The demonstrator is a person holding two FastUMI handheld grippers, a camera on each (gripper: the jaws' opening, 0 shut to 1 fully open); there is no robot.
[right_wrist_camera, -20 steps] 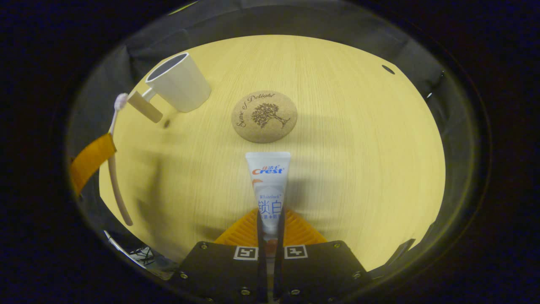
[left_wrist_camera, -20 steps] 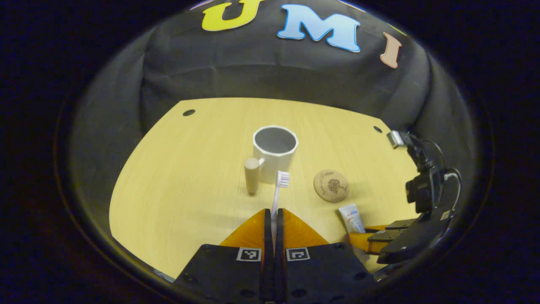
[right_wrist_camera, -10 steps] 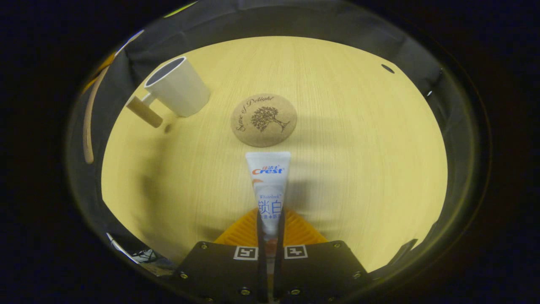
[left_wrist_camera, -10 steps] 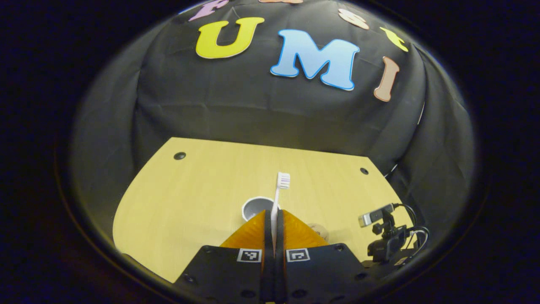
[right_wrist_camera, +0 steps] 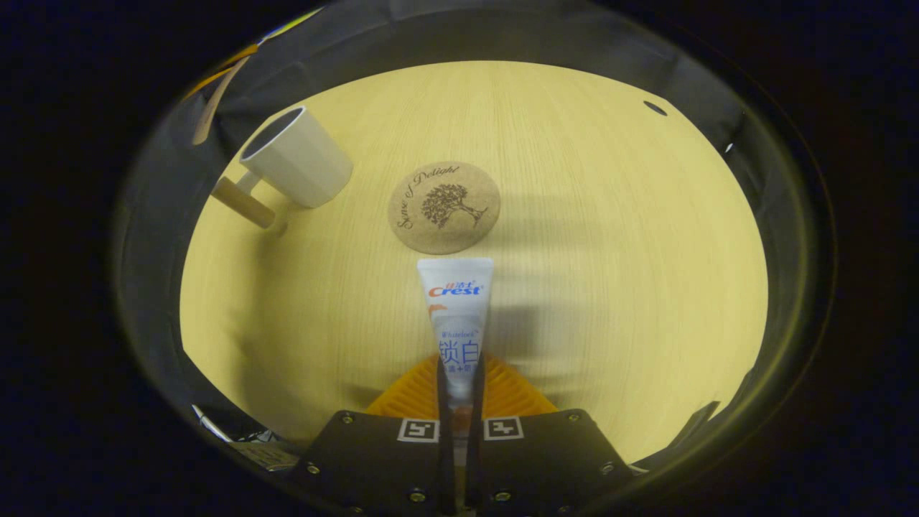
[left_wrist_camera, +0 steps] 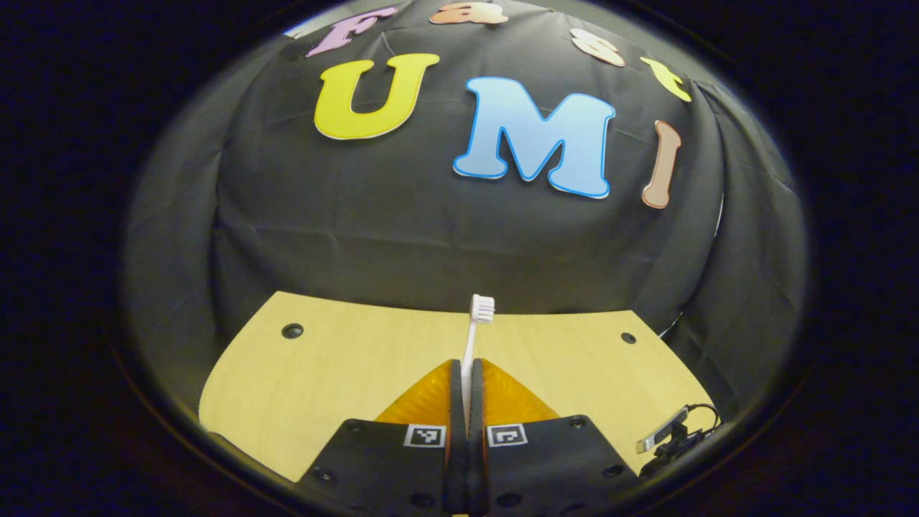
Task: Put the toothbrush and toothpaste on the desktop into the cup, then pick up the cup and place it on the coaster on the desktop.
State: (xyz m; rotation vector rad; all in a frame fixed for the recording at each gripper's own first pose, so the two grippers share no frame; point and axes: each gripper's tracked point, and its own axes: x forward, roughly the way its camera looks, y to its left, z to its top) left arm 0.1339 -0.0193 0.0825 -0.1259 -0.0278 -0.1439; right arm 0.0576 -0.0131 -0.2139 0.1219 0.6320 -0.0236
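In the left gripper view my left gripper [left_wrist_camera: 465, 368] is shut on a white toothbrush [left_wrist_camera: 474, 332], whose bristled head points up and forward over the far part of the desk. In the right gripper view my right gripper [right_wrist_camera: 459, 368] is shut on a white toothpaste tube [right_wrist_camera: 455, 301], held above the desk with its flat end forward. Ahead of the tube lies a round cork coaster [right_wrist_camera: 443, 206]. A white cup [right_wrist_camera: 296, 156] with a wooden handle [right_wrist_camera: 243, 202] stands at the upper left, empty as far as its mouth shows.
The light wooden desk [right_wrist_camera: 610, 237] has small dark holes near its far corners [left_wrist_camera: 292, 330]. A small camera on a cable [left_wrist_camera: 668, 436] sits at the desk's right edge in the left gripper view. Black cloth walls close in the booth.
My left gripper has tilted upward with the toothbrush, so the cup and coaster dropped out of its view. In the right gripper view the toothbrush and left gripper left the left side; the tube stays held.
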